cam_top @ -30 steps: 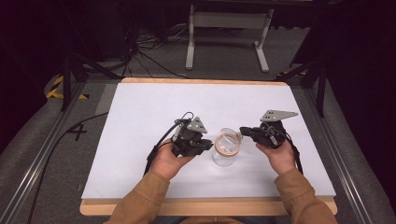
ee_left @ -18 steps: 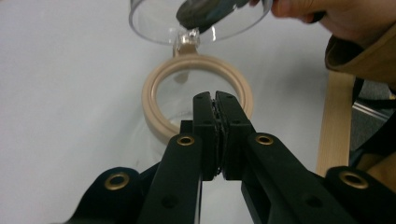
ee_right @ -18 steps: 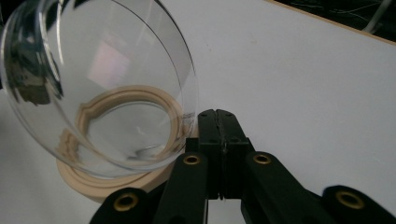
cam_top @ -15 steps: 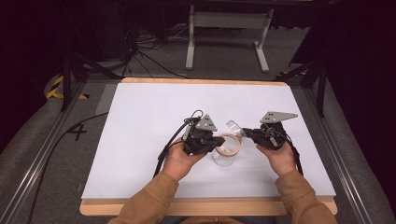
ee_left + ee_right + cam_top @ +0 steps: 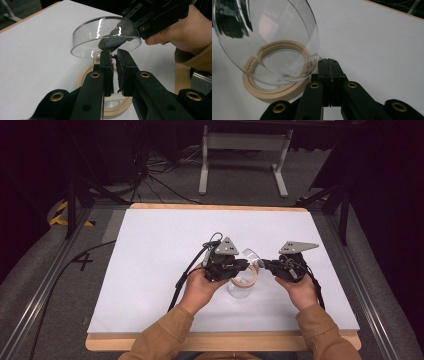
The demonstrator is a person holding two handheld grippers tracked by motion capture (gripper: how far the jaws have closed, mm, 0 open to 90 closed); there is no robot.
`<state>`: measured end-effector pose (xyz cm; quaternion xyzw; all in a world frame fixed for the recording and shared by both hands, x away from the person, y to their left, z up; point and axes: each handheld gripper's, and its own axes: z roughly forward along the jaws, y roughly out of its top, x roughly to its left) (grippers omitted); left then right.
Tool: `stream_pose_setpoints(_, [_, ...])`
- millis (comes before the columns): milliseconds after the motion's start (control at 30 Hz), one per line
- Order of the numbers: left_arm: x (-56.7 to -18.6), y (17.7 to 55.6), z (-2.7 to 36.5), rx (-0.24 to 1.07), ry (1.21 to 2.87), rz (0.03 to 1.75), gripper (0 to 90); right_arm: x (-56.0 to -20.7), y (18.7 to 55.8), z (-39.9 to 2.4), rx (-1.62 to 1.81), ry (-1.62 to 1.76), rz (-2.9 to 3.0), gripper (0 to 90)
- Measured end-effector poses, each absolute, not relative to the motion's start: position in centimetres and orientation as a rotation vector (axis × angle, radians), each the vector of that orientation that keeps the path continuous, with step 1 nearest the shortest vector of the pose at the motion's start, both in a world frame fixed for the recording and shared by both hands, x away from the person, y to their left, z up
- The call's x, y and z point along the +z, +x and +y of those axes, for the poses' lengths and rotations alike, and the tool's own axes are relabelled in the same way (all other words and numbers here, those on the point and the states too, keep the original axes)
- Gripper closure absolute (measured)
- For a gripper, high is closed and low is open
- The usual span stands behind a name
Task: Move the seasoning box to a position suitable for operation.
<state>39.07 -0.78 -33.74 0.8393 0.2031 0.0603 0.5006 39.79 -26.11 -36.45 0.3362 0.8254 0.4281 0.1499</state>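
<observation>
Jaws of right gripper [image 5: 329, 65] pinch clear lid's [image 5: 265, 40] rim; left gripper's [image 5: 113, 55] nearly closed beneath.

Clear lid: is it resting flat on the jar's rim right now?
No. The right gripper holds the clear lid tilted above the beige-rimmed jar.

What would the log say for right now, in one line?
right gripper: shut on clear lid, lid raised and tilted | left gripper: nearly closed at jar's tan ring | white table
</observation>
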Motion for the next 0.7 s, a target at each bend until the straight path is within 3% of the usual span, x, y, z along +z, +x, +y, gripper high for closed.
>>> stream_pose_setpoints(400, [-32.9, 39.1, -0.5, 0.165, 2.025, 0.471, 82.7, -36.4, 39.1, -26.3, 1.206, 0.969, 2.382, 89.7])
stream_pose_setpoints(700, [-32.5, 39.5, -0.8, 0.148, 2.021, 0.458, 81.6, -34.9, 35.9, -27.3, 1.260, 0.918, 2.445, 89.8])
